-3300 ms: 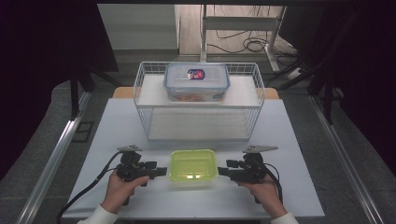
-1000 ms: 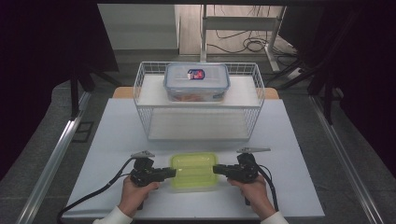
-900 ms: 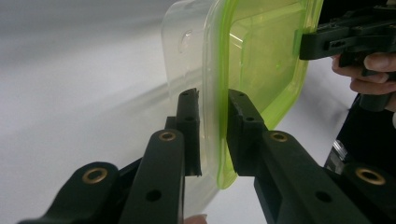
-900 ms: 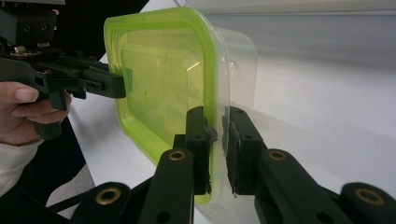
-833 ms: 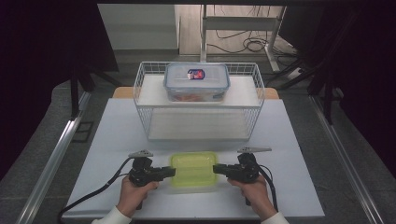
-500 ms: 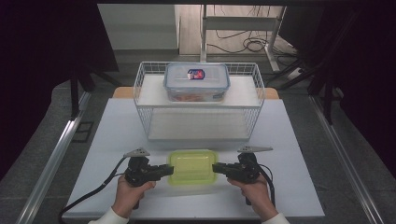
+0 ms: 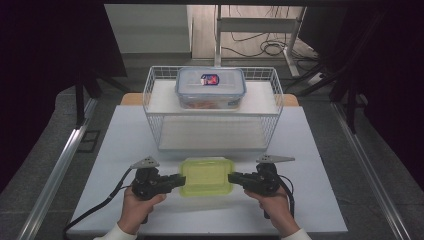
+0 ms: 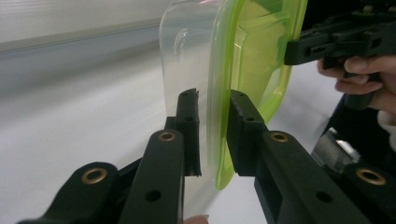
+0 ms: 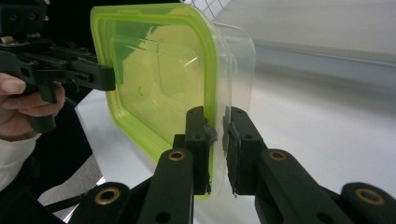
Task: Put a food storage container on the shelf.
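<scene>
A clear box with a lime-green lid (image 7: 206, 176) hangs level a little above the white table, near its front edge. My left gripper (image 7: 182, 179) is shut on its left rim and my right gripper (image 7: 231, 178) on its right rim. In the left gripper view the two pads of the left gripper (image 8: 212, 100) pinch the green lid edge and clear wall of the box (image 8: 252, 56), with the right gripper (image 8: 299, 46) at its far end. The right gripper view has the right gripper (image 9: 215, 116) clamped on the box (image 9: 159, 70), with the left gripper (image 9: 109, 77) beyond.
A white wire basket (image 7: 212, 114) stands mid-table behind the box, and a clear container with a blue lid (image 7: 210, 87) rests in it. Bare table (image 7: 320, 150) lies on both sides. Cables trail from both grippers toward the front edge.
Since the earliest frame both grippers have moved inward onto the box's ends. Over the last second the box has risen slightly off the table with both grippers on it.
</scene>
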The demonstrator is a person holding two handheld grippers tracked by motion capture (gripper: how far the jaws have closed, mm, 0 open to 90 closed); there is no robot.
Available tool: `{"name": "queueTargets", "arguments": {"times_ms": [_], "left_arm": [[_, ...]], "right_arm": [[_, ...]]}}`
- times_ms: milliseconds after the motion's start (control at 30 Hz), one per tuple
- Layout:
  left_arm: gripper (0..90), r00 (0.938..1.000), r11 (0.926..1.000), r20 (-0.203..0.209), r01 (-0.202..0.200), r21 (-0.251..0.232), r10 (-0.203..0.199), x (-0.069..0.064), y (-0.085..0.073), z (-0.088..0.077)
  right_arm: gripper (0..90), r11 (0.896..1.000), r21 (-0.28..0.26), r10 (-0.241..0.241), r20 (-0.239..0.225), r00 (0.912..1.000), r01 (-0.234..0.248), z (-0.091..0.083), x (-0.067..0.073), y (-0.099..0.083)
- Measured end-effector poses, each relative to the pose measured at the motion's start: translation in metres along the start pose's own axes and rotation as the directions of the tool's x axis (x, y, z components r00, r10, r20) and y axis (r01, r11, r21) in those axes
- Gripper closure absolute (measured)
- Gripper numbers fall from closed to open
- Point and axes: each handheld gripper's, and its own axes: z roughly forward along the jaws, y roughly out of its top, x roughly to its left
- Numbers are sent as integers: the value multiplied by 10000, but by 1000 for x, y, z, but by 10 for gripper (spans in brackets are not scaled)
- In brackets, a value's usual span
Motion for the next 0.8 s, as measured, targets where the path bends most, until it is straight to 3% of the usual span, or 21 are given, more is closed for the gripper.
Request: {"name": "queueTargets", "arguments": {"times_ms": [133,500,600,800], "left_arm": [[777,10000,10000,-3,-9,21,9,1,1,0],[780,9992,9995,241,321,-58,-319,8,11,-1],[780,9999,10000,-115,-82,-53,81,2,20,-4],[778,9997,9991,-2,-252,-345,252,-7,37,-15]], "right_arm": [[797,9995,-27,-311,157,9994,312,-2,4,4],[797,9993,-166,-333,267,9991,337,-1,5,12],[797,9992,-235,-330,270,9991,337,-1,5,17],[797,9972,-723,-198,55,9998,202,-11,9,29]]}}
